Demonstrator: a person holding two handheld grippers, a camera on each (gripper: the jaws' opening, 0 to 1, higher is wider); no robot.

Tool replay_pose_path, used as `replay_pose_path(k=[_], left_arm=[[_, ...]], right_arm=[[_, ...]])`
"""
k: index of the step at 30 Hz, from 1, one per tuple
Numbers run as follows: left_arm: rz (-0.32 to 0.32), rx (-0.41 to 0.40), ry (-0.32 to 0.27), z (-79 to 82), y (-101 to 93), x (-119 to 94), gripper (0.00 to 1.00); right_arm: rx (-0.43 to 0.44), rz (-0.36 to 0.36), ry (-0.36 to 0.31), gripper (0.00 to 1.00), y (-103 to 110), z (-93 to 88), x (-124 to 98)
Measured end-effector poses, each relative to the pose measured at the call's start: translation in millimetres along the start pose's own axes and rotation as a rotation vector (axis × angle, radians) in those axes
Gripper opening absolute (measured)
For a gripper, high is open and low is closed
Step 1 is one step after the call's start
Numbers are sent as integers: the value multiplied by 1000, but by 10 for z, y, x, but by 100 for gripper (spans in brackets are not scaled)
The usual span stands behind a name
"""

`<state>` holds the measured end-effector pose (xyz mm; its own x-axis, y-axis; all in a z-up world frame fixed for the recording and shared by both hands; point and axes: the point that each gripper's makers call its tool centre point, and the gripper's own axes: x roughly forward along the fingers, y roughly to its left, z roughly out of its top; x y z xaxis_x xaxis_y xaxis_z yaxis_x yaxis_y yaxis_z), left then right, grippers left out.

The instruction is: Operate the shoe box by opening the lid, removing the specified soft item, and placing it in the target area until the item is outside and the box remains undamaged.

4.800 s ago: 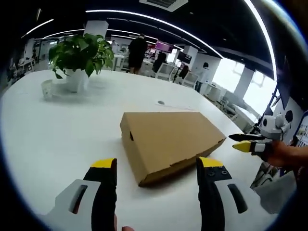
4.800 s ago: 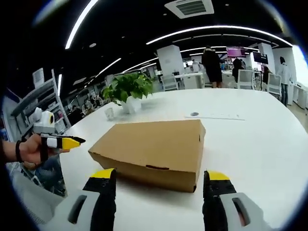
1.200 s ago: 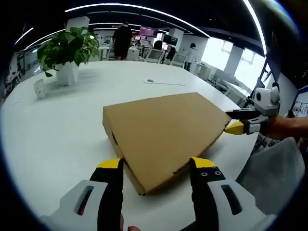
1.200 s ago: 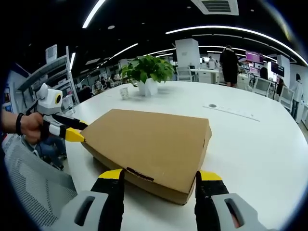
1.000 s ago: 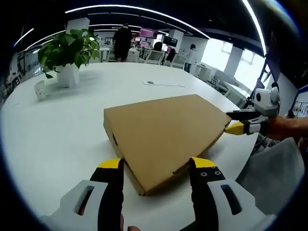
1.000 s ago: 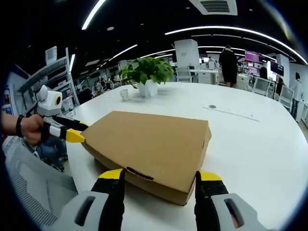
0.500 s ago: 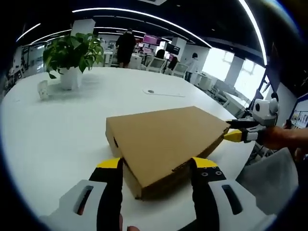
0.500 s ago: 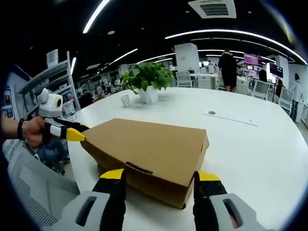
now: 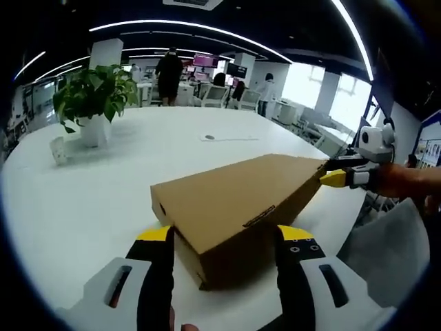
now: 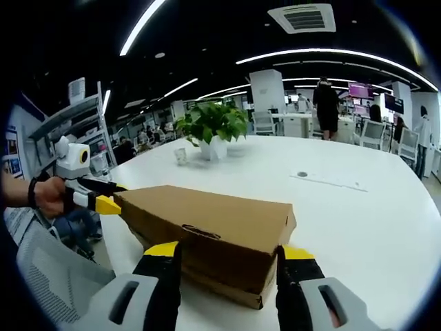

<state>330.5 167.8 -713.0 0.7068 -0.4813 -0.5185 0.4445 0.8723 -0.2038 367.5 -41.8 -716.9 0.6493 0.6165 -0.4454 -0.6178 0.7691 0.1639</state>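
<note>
Lifting the lid: one cardboard shoe box lies on the white table, near side tilted up | left gripper and right gripper, jaws wide, straddle opposite box ends | next, I judge: swing lid fully back gently | beyond box: one potted plant, one small cup.

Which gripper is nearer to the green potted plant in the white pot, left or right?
Left, probably. The left gripper holds the brown cardboard shoe box at the corner toward the green potted plant; the right gripper is at the opposite corner.
</note>
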Motion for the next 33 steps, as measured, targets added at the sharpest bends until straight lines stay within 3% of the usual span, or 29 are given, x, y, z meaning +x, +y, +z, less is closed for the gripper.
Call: replay_pose_path(k=[7,11,20,33], left_arm=[[4,47,-4,58,4,-17,59],[-4,141,21,60,-25,-14,61],[2,176,4,176,12,-36,59],[87,225,-30,334,170,-35,42]], right_arm=[[-10,-1,-15,53,6,117,-25],[-6,-3,-29,52,-15,213,-30],[20,-5,-65,52,-30,408,-45],[6,-6,-90,52,-79,611,-17]])
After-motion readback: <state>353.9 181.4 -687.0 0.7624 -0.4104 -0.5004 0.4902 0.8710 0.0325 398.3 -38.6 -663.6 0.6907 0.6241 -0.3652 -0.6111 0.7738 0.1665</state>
